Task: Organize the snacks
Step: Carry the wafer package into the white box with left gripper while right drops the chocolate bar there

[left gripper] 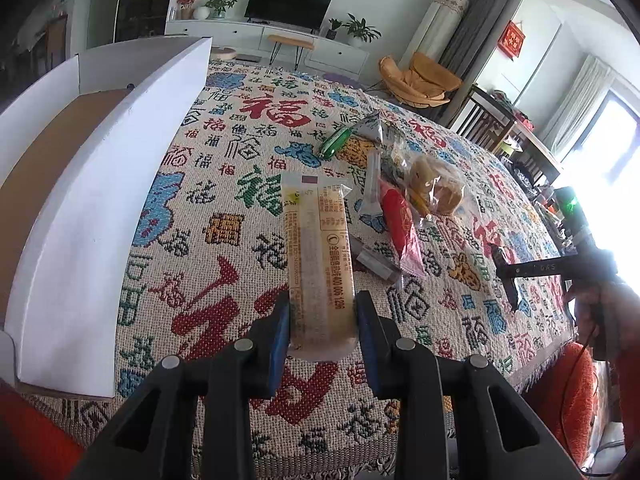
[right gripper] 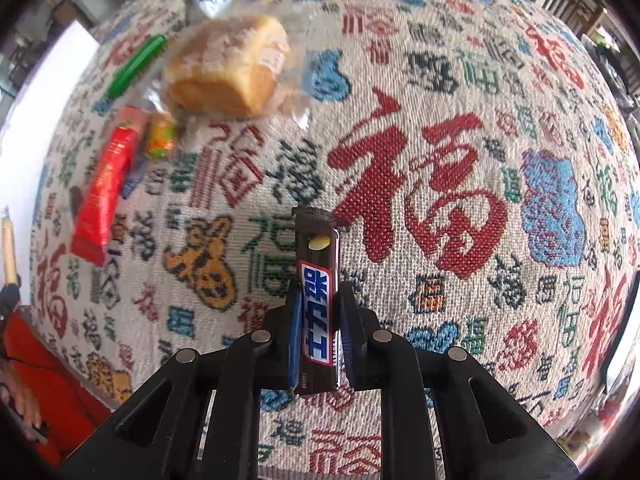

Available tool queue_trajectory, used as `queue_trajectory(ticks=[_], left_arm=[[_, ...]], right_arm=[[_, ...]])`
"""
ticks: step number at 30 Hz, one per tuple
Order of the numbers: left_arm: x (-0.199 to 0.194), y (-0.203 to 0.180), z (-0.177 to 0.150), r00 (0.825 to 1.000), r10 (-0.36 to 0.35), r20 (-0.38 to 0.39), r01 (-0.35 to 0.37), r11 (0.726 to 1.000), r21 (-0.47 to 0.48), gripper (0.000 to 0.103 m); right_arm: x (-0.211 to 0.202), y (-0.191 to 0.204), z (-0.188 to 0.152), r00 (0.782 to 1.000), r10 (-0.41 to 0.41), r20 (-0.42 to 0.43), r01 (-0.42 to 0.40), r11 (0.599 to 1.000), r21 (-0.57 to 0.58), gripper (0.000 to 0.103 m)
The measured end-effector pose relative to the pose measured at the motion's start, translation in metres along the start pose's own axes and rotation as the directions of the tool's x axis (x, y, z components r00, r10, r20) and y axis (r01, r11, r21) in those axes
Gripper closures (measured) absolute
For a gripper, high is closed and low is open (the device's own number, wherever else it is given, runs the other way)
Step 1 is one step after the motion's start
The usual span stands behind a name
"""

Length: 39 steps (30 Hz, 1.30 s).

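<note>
My left gripper (left gripper: 322,320) is shut on a long cream-coloured wafer pack (left gripper: 316,256), held above the patterned cloth. My right gripper (right gripper: 320,332) is shut on a dark brown chocolate bar (right gripper: 318,292) with a blue and white label, held above the cloth; it also shows at the right of the left wrist view (left gripper: 506,276). A pile of snacks lies on the cloth: a bagged bread (right gripper: 228,68), a red pack (right gripper: 104,184), a green stick pack (right gripper: 136,64) and a silver pouch (right gripper: 204,4). The same pile (left gripper: 400,188) lies beyond the wafer pack.
A white open box (left gripper: 104,184) with a brown cardboard floor stands at the left of the cloth, its wall near my left gripper. The cloth-covered table (left gripper: 224,208) ends at a fringe below. A chair and shelves stand at the far right.
</note>
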<state>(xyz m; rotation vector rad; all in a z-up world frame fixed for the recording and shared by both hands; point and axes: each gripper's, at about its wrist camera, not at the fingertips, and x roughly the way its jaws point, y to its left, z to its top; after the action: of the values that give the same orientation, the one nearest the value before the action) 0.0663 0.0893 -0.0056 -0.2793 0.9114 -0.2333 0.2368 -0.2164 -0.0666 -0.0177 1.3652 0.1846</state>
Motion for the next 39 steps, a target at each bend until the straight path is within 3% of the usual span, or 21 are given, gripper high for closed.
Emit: queue_trajectory(ticks=[4,9,12,15,18,20,23,24,25,26,27,28,29,31,33,35,37,39], left_arm=[[0.000,-0.007,0.001,1.000,-0.008,0.003,0.008,1.000,0.014,0.072],[0.001,-0.009,-0.001,1.000,-0.008,-0.011,0.008,1.000,0.015,0.072],[-0.012,-0.004,0.004,0.998,-0.059,-0.013,0.058,0.998,-0.032,0.072],[-0.047,0.010,0.024,0.995,-0.082,0.054,0.085,0.994,-0.064,0.072],[-0.088,0.039,0.049,0.992,-0.022,0.127,0.034,0.995,-0.093,0.072],[-0.112,0.069,0.065,0.985,0.066,0.157,-0.048,0.992,-0.117,0.072],[-0.141,0.118,0.081,0.963,0.220,0.159,-0.193,0.966,-0.170,0.072],[-0.146,0.132,0.084,0.950,0.276,0.144,-0.248,0.950,-0.189,0.068],[-0.150,0.148,0.087,0.925,0.361,0.121,-0.332,0.920,-0.211,0.060],[-0.152,0.160,0.088,0.900,0.425,0.099,-0.397,0.891,-0.220,0.029],[-0.154,0.168,0.087,0.874,0.479,0.083,-0.451,0.863,-0.227,0.005],[-0.158,0.176,0.084,0.844,0.530,0.082,-0.500,0.833,-0.237,0.002],[-0.161,0.178,0.079,0.830,0.550,0.089,-0.518,0.820,-0.244,0.002],[-0.166,0.177,0.067,0.831,0.541,0.125,-0.500,0.828,-0.255,0.002],[-0.168,0.169,0.057,0.836,0.513,0.195,-0.452,0.845,-0.286,0.002],[-0.167,0.153,0.053,0.852,0.424,0.307,-0.342,0.895,-0.287,0.002],[-0.157,0.137,0.057,0.862,0.353,0.364,-0.271,0.927,-0.258,0.002],[-0.139,0.122,0.067,0.872,0.312,0.376,-0.249,0.946,-0.208,0.002]], right_arm=[[-0.021,-0.003,-0.010,0.999,0.031,0.036,-0.030,0.999,-0.017,0.086],[-0.018,0.011,-0.020,0.997,0.080,-0.006,-0.080,0.996,-0.032,0.086],[-0.024,0.033,-0.021,0.992,0.126,-0.008,-0.126,0.991,-0.050,0.085],[-0.050,0.075,-0.012,0.979,0.204,0.024,-0.201,0.973,-0.110,0.085],[-0.084,0.134,0.004,0.956,0.286,0.066,-0.268,0.942,-0.202,0.085],[-0.109,0.183,0.019,0.927,0.367,0.084,-0.334,0.905,-0.265,0.085],[-0.138,0.264,0.039,0.867,0.489,0.094,-0.432,0.833,-0.345,0.085],[-0.146,0.290,0.043,0.845,0.526,0.093,-0.462,0.808,-0.366,0.085],[-0.153,0.316,0.047,0.819,0.566,0.093,-0.496,0.780,-0.381,0.084],[-0.158,0.339,0.050,0.792,0.603,0.093,-0.529,0.755,-0.389,0.078],[-0.161,0.355,0.053,0.775,0.624,0.100,-0.546,0.741,-0.392,0.060],[-0.163,0.364,0.053,0.765,0.634,0.113,-0.550,0.735,-0.396,0.049],[-0.166,0.369,0.053,0.757,0.639,0.138,-0.546,0.734,-0.404,0.039],[-0.172,0.364,0.043,0.744,0.638,0.201,-0.513,0.737,-0.439,0.038],[-0.163,0.347,0.025,0.760,0.598,0.253,-0.436,0.759,-0.484,0.035],[-0.135,0.319,0.004,0.803,0.509,0.310,-0.317,0.805,-0.502,0.034],[-0.096,0.279,-0.016,0.849,0.379,0.368,-0.170,0.855,-0.489,0.034],[-0.058,0.228,-0.030,0.884,0.228,0.407,-0.034,0.902,-0.431,0.035]])
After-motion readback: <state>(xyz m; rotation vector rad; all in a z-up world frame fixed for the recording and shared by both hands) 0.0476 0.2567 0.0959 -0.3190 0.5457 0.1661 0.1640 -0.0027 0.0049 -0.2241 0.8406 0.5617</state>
